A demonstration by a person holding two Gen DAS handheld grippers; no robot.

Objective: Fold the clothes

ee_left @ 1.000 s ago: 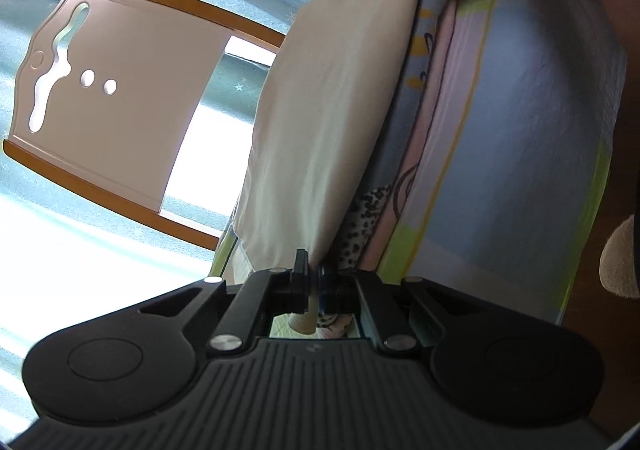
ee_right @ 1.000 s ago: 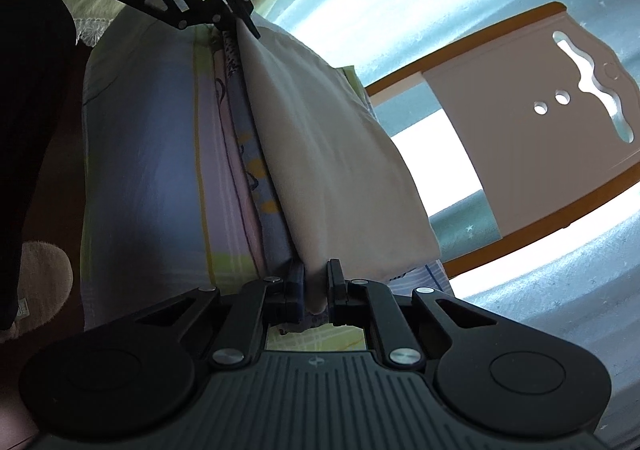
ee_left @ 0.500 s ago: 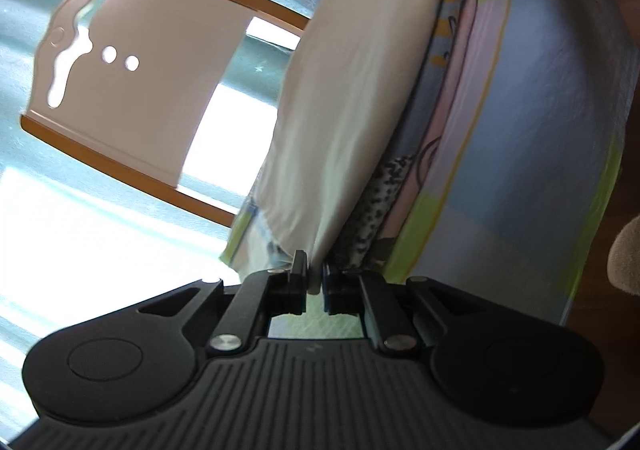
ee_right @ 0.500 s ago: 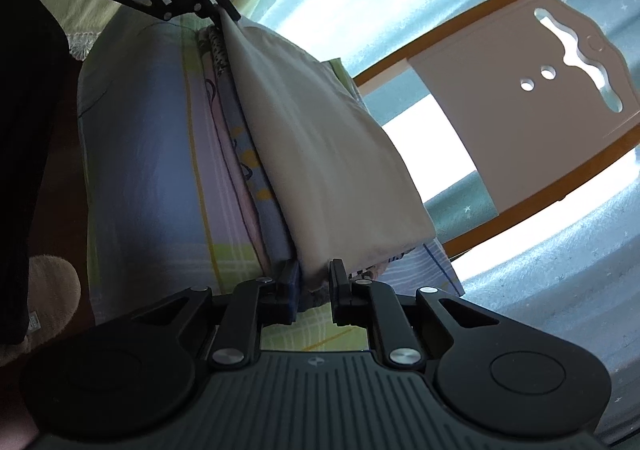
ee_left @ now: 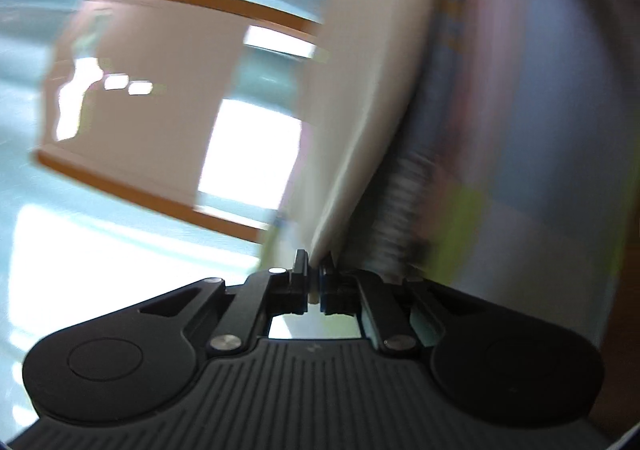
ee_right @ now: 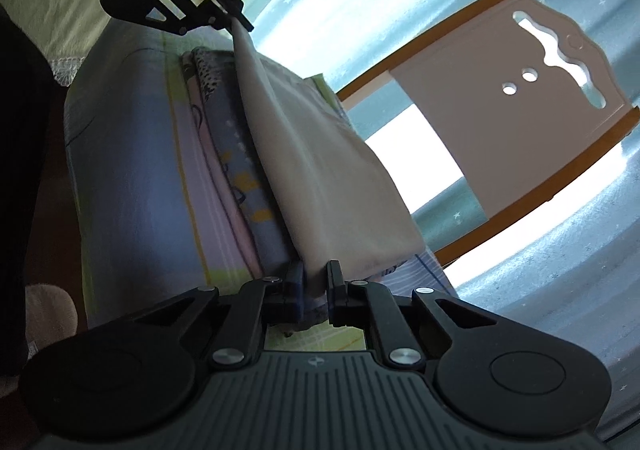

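Cream fabric — the garment (ee_right: 320, 170) — hangs stretched between my two tongs above the bed (ee_right: 132, 154), near its long edge. Right gripper (ee_right: 314, 282) and left gripper (ee_left: 314, 282) are each clamped on one corner. I judge a fold is mid-carry; next, lower both corners together evenly — keeping tension.

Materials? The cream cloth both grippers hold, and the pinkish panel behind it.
Cream cloth: looks like soft matte woven fabric; it drapes and creases between the grippers. Pinkish panel with orange-brown edge: rigid, smooth, with clean cut-out holes; probably painted wood or laminate, which one is unclear.
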